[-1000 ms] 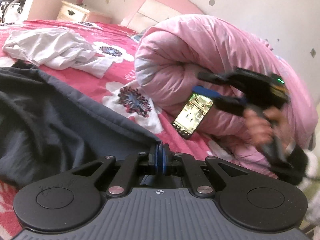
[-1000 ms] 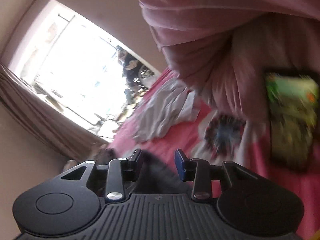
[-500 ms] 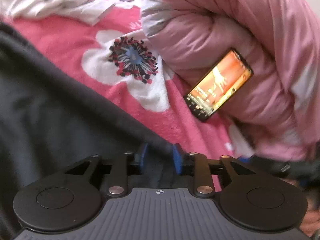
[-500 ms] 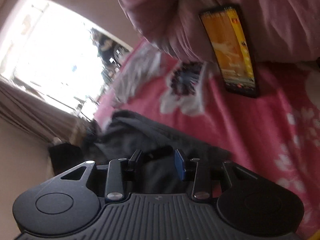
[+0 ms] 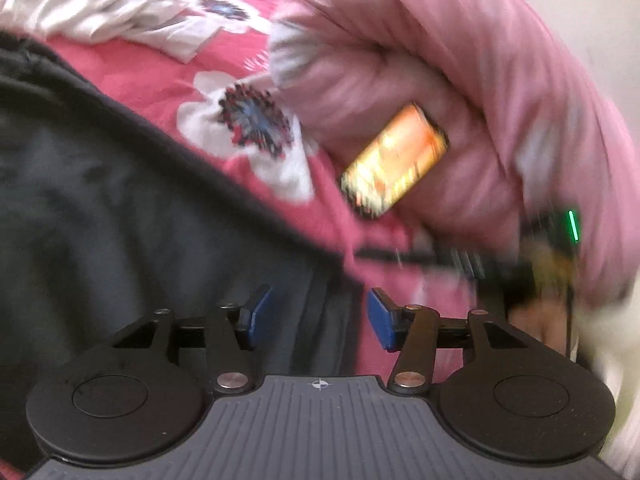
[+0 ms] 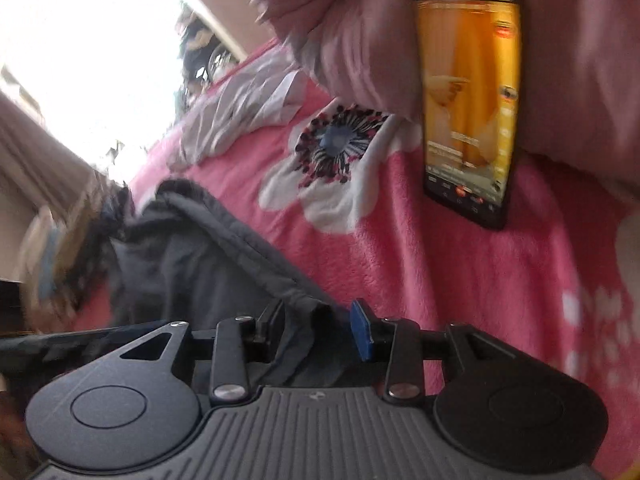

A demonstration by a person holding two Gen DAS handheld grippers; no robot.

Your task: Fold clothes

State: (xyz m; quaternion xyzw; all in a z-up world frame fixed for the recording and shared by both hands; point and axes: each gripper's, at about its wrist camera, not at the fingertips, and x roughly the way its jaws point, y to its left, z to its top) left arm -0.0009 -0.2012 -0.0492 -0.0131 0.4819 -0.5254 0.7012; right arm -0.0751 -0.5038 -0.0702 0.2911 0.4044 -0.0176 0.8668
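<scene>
- The dark garment lies spread on the pink floral blanket, its hemmed edge running up and away from both grippers; its near corner sits right at the two sets of fingers.
- The left gripper stands wide open, its blue pads on either side of the garment's edge, with cloth between them but not pinched.
- The right gripper is also parted, less widely, with the garment's corner lying in the gap; it grips nothing as far as the view shows.
- Judged from this, the step in hand is either taking hold of that corner and edge or letting go of them after laying them down; the scene fits both, and how many folds the garment already has cannot be told.
- Any grip here would need both pads to close on the hem itself, not on the blanket beneath.
- A crumpled white garment lies farther off on the blanket.
- A lit phone leans against the pink duvet, close to the working corner and easy to knock.
</scene>
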